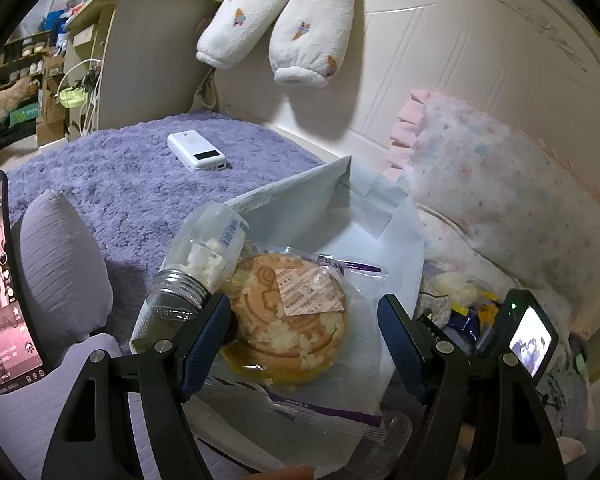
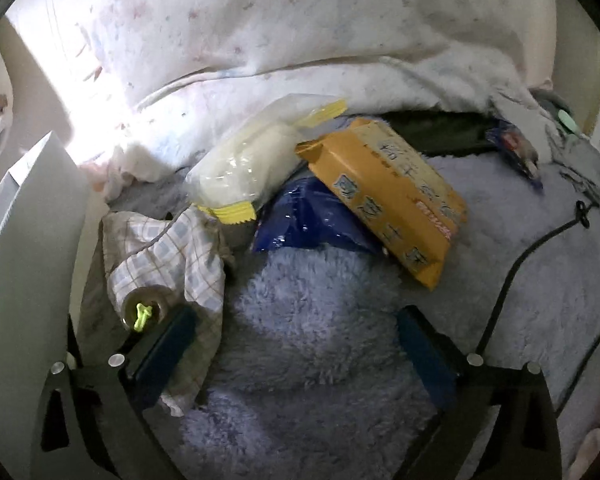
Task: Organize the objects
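Bedroom at home, pretty clearly: fluffy purple blanket [image 1: 112, 168] across the bed, cream headboard [image 1: 440, 60] at the far side, speckled pillow [image 1: 500, 200] on the right, fleecy pyjamas [image 1: 300, 20] draped over, cluttered shelves [image 1: 24, 64] far left.

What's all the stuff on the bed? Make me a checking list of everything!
Surface: purple fluffy blanket over the bed.
Job's things: round cake in a clear wrapper and a glass jar lying in a white bag; orange box, dark blue packet and white-filled packet piled together.
Clutter: white power bank, lit phone, checked cloth.
Grippers: left gripper open above the cake; right gripper open, nothing between its fingers.
Cables: black cord across the blanket.
Surroundings: pillow, headboard, bedside cabinet.
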Motion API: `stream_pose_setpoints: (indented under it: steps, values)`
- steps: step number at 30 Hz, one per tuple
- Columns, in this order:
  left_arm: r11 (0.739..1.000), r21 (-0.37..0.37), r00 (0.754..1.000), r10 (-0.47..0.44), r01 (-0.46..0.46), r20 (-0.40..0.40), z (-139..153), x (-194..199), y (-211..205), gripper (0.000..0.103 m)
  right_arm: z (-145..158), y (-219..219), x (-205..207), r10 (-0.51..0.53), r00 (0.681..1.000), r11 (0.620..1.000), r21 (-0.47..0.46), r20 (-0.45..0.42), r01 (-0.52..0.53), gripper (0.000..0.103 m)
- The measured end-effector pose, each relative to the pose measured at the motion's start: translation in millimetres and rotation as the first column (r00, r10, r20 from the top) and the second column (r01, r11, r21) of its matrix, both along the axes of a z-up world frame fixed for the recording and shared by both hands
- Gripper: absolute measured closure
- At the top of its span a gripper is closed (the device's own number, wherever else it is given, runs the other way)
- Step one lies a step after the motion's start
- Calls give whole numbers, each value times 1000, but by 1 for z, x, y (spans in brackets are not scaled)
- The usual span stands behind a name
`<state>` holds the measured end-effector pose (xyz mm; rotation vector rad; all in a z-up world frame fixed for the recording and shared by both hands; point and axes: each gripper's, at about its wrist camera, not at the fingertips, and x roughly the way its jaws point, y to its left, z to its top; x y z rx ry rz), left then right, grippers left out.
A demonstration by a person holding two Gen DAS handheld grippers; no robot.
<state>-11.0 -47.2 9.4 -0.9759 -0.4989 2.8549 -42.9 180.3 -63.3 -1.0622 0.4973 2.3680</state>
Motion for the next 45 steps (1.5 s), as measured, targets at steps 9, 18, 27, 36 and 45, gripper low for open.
stream_pose_setpoints:
  steps: [9, 18, 27, 36, 45]
  values:
    - [1000, -18, 1000, 3, -3, 2, 0, 1, 0, 29, -13, 26, -10, -65, 989, 995, 79, 131, 55, 0]
    - [998, -55, 1000, 15, -15, -2, -1, -1, 5, 29, -18, -9, -25, -92, 975, 950, 310, 201, 26, 0]
    - [1000, -4, 1000, 17, -17, -5, -3, -2, -1, 29, -19, 17, -19, -49, 992, 996, 80, 115, 40, 0]
    - [996, -88, 1000, 22, -23, -7, -6, 0, 12, 29, -22, 28, -25, -53, 991, 995, 89, 121, 43, 0]
    - [996, -84, 1000, 21, -22, -6, -7, 1, 11, 29, -21, 22, -21, -52, 991, 995, 90, 121, 41, 0]
